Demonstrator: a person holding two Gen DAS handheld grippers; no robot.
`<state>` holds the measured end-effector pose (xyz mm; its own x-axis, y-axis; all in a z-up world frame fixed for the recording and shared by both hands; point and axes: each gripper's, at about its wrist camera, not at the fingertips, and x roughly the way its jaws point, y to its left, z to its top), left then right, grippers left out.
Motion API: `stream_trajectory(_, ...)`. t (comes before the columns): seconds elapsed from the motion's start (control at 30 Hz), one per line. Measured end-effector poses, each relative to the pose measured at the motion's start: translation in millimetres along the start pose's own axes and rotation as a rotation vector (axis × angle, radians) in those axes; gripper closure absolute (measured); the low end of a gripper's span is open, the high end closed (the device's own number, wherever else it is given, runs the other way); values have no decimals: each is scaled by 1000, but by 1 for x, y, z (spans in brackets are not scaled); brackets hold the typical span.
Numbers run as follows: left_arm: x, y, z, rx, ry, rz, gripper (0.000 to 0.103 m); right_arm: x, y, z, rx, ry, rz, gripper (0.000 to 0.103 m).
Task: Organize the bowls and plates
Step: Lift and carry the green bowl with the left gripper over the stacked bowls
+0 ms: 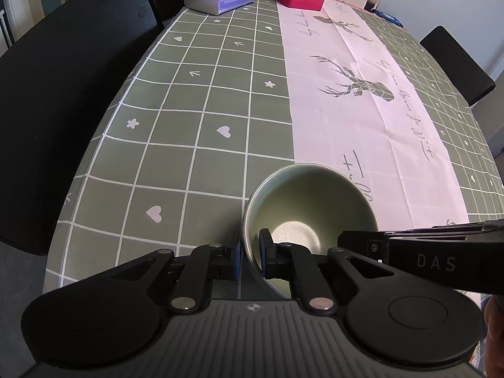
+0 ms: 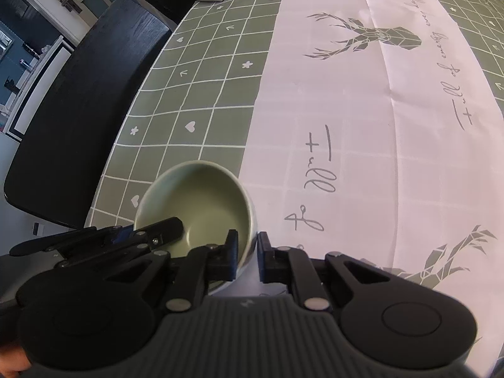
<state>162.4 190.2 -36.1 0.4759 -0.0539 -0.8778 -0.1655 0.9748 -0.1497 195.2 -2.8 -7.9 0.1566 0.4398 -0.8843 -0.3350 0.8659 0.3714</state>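
Both grippers pinch empty green bowl rim.

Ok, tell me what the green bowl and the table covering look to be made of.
Bowl: probably glazed ceramic, going by its smooth sage surface, soft sheen on the base and thick pale rim.
Green checked tablecloth: likely wipeable vinyl or oilcloth, lying flat with a faint gloss.
White deer runner: fabric or paper, with sharp fold creases; cannot tell which.
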Motion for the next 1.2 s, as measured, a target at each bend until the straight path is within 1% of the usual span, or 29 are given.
stream_trajectory(0.1, -7, -5, -1, -3, -5, -1, 91, -7, 0, -3, -14, -11, -4, 94)
stream_trajectory(0.3, -24, -23, -7, 2, 1, 0, 91, -27, -10, -13, -2, -21, 7, 95)
stream_trajectory(0.5, -45, -52, -16, 26, -3, -14, 92, -57, -26, -31, -6, -32, 4, 96)
stream_trajectory(0.6, -58, -72, -20, 45, -8, -23, 91, -75, -38, -41, -5, -46, 10, 96)
stream_trajectory(0.77, -75, -113, -29, 109, -9, -40, 91, -112, -65, -58, 8, -77, 7, 96)
stream_trajectory(1.0, -94, -173, -43, 189, -17, -99, 91, -166, -110, -84, 41, -133, -8, 96)
stream_trajectory(1.2, -112, -229, -52, 256, -24, -166, 91, -221, -149, -108, 60, -193, -48, 96)
